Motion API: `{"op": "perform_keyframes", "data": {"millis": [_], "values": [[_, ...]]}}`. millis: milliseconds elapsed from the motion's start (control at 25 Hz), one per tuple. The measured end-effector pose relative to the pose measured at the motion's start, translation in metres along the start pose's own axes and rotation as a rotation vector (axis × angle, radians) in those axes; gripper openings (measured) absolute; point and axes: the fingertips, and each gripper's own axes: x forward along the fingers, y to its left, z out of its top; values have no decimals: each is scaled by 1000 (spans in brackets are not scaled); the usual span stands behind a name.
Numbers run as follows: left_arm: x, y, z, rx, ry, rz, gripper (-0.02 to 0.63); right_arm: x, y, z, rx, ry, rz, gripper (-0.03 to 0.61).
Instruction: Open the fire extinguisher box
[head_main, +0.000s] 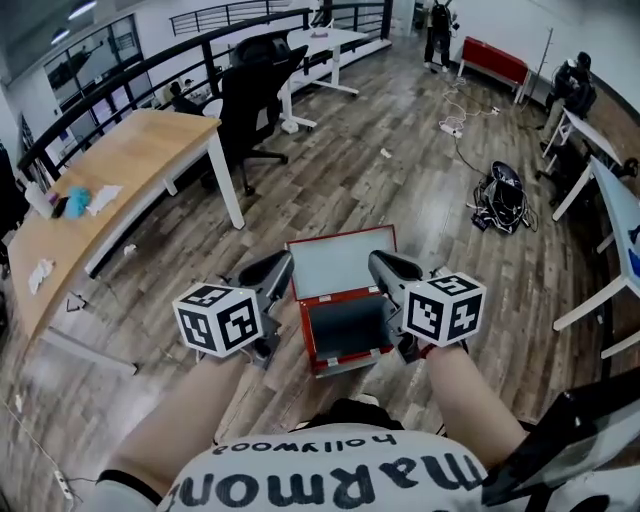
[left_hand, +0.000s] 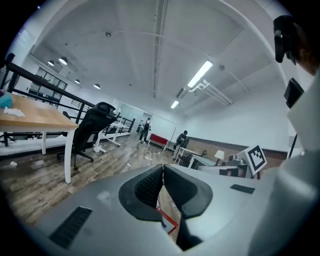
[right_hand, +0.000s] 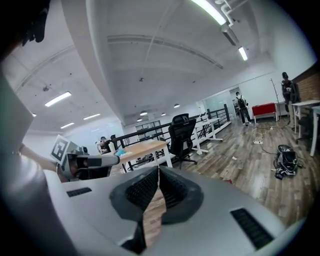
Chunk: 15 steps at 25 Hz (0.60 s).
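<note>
The box (head_main: 343, 358) is red with a grey inside, the floor (head_main: 400, 180) streaked brown-grey, the table (head_main: 150, 140) tan, the chair (head_main: 250, 90) black (left gripper (head_main: 275, 268) and right gripper (head_main: 385, 265) grey, cubes (head_main: 220, 318) black-and-white patterned).

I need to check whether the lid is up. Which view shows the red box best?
The head view: the red box sits on the floor, lid raised. The left gripper view shows only a red corner; the right gripper view none clearly.
</note>
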Motion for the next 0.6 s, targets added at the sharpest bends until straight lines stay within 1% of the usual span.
{"op": "perform_keyframes", "data": {"millis": [120,280,360,600], "values": [[-16,-3,-5,-23,-15,12,15,-8,16,-10,-44,34,14,14],[-22,-10,-11,-47,-20,28,15,-16,19,-15,-59,56,26,14],[-22,-13,-14,-63,-25,23,15,-18,18,-15,-59,55,31,14],[-14,-22,-24,-49,-3,19,15,-23,5,-26,-29,74,10,9]]}}
